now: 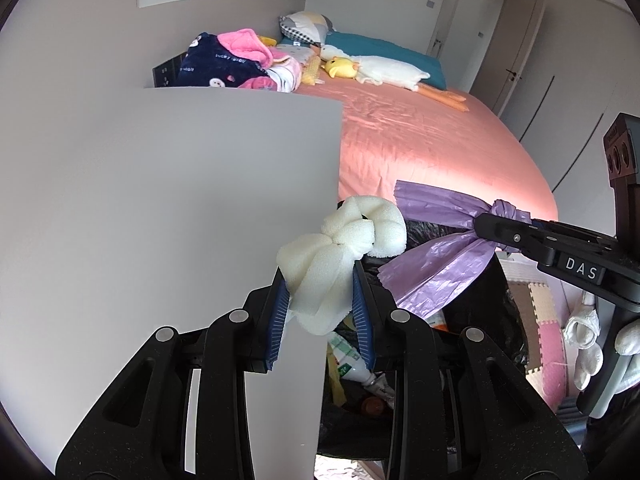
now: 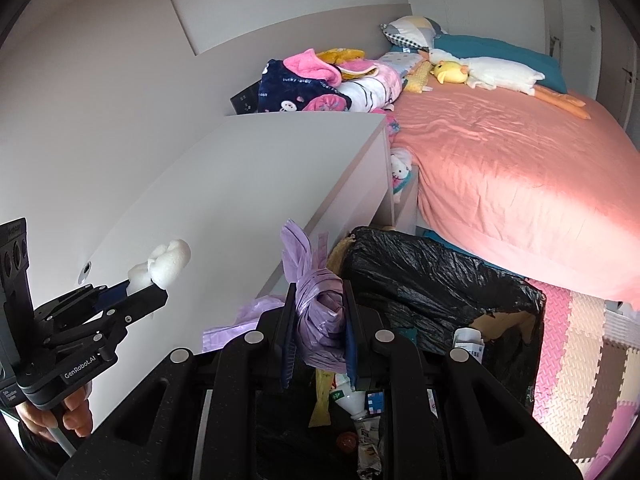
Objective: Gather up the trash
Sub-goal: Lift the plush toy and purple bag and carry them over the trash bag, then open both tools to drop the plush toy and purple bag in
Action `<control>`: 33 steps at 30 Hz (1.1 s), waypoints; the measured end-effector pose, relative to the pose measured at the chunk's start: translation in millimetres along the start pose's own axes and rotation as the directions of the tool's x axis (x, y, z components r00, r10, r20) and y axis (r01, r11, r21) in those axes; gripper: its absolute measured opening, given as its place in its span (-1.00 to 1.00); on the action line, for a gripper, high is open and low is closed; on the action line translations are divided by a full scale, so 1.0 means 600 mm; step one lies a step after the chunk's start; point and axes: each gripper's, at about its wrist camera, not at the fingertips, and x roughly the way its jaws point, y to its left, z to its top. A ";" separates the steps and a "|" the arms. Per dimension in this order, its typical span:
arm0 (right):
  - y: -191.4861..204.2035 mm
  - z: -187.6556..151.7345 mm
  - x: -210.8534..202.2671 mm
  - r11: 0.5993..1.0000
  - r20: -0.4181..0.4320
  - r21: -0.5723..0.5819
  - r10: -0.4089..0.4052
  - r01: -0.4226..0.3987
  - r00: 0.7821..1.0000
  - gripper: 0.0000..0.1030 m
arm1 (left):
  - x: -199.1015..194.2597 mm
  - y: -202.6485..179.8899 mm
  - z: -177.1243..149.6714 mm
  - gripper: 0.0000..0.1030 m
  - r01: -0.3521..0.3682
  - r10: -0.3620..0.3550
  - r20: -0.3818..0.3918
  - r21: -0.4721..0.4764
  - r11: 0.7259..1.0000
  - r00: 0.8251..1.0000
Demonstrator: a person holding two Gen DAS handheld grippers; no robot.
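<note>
Left gripper [image 1: 322,300] pinches white foam scrap [image 1: 340,248] over the cabinet edge beside the black-lined trash bin [image 2: 440,280], right gripper [image 2: 318,320] clamps the knotted purple bag [image 2: 320,320] above its mouth; advice: move each fully over the opening before spreading, foam first.

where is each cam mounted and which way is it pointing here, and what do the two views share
Left wrist: sits on the left gripper, looking along its fingers over the white cabinet top toward the bed; its jaws pinch white foam; the right gripper enters from the right.
Right wrist: sits on the right gripper, facing the black-lined bin and bed; it clamps a purple bag; the left gripper and a bare hand show at left.
Shared: foam, purple bag, bin, cabinet, bed.
</note>
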 end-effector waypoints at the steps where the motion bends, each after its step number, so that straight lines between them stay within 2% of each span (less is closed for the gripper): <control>1: -0.004 -0.001 -0.001 1.000 0.001 0.004 -0.002 0.002 1.000 -0.59 | 0.002 -0.006 0.001 -0.42 0.003 -0.003 -0.001 0.004 1.000 1.000; 18: -0.098 -0.033 -0.057 0.991 0.043 0.111 -0.076 0.071 0.996 -0.59 | 0.028 -0.102 0.009 -0.42 0.087 -0.085 -0.022 0.084 0.993 0.996; 33: -0.157 -0.056 -0.072 0.978 0.047 0.182 -0.114 0.103 0.992 -0.59 | 0.060 -0.157 0.007 -0.42 0.117 -0.109 -0.066 0.134 0.984 0.992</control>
